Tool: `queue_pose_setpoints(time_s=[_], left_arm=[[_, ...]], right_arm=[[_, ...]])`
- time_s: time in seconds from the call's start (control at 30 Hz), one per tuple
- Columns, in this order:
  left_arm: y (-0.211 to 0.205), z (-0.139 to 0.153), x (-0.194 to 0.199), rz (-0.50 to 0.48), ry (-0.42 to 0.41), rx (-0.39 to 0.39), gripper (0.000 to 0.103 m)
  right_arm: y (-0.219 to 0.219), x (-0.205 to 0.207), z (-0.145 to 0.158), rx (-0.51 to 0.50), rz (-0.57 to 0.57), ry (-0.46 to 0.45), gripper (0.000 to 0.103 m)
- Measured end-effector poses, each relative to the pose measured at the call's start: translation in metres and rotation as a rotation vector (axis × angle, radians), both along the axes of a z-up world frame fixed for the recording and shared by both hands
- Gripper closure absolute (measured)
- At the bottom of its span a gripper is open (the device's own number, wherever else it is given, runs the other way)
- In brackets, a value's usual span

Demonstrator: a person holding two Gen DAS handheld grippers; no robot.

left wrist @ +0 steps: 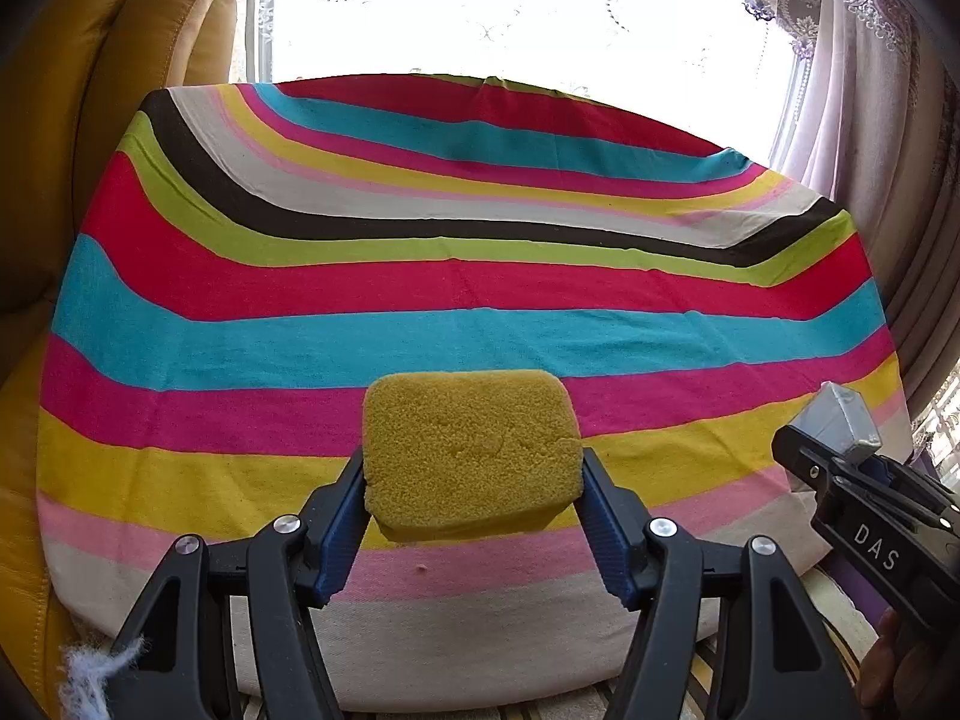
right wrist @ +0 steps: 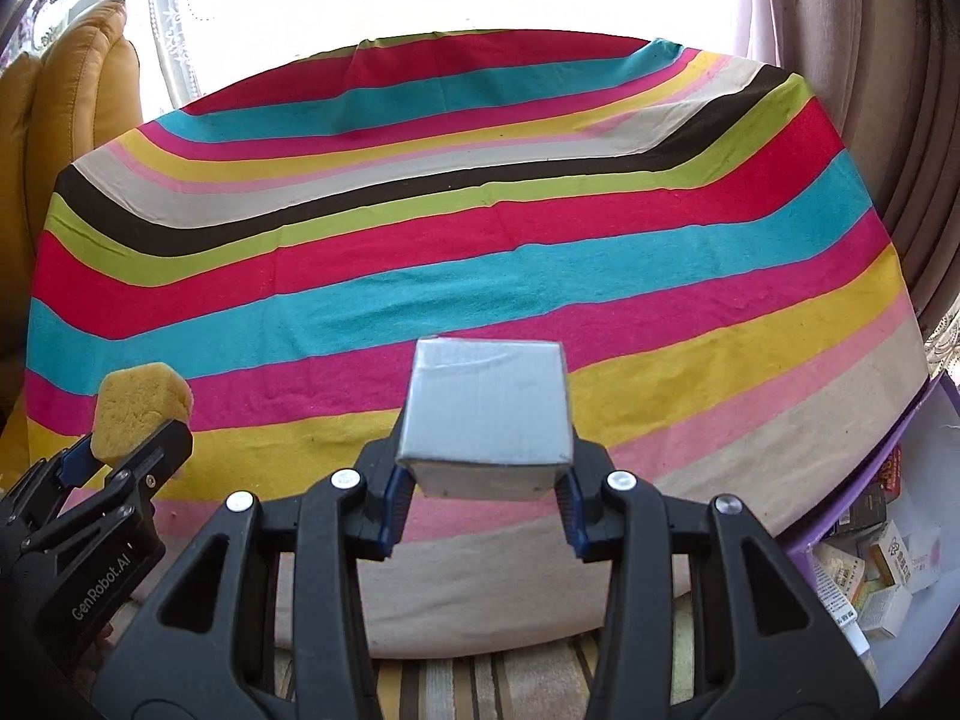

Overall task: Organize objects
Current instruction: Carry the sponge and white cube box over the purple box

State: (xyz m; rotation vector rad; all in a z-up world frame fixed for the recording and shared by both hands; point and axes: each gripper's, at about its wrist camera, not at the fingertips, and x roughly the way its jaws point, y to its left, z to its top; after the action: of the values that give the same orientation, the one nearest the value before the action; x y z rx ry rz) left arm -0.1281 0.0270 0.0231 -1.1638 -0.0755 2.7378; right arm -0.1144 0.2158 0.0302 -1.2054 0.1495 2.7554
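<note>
Two hand-held grippers hover above a table draped in a striped cloth (left wrist: 456,294) of red, turquoise, pink, yellow, lime, brown and cream bands. In the left wrist view, the left gripper (left wrist: 474,486) reaches in from six o'clock and clamps a yellow sponge (left wrist: 471,450) between its blue pads, held clear of the cloth. At four o'clock in that view the right gripper (left wrist: 840,438) enters, with a finger of the person's hand (left wrist: 882,660) under its handle. In the right wrist view, the right gripper (right wrist: 483,486) comes up from six o'clock, its jaws narrowed onto a small grey box (right wrist: 486,414), also lifted off the cloth. The left gripper (right wrist: 129,450) with its sponge (right wrist: 141,408) shows at eight o'clock. At four o'clock, beside the table's edge, a purple-rimmed bin (right wrist: 864,480) holds a jumble of small cartons (right wrist: 876,576). A mustard leather sofa (left wrist: 120,90) stands at ten o'clock, and pale curtains (right wrist: 870,90) hang at two o'clock before a bright window.
</note>
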Motion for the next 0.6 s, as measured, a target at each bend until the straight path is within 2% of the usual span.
queue_pose_setpoints(time_s=[0.6], left_arm=[[0.071,0.013,0.044,-0.199,-0.015,0.002,0.038]], right_arm=[[0.061,0.071,0.018,0.036,-0.062,-0.017,0.058]])
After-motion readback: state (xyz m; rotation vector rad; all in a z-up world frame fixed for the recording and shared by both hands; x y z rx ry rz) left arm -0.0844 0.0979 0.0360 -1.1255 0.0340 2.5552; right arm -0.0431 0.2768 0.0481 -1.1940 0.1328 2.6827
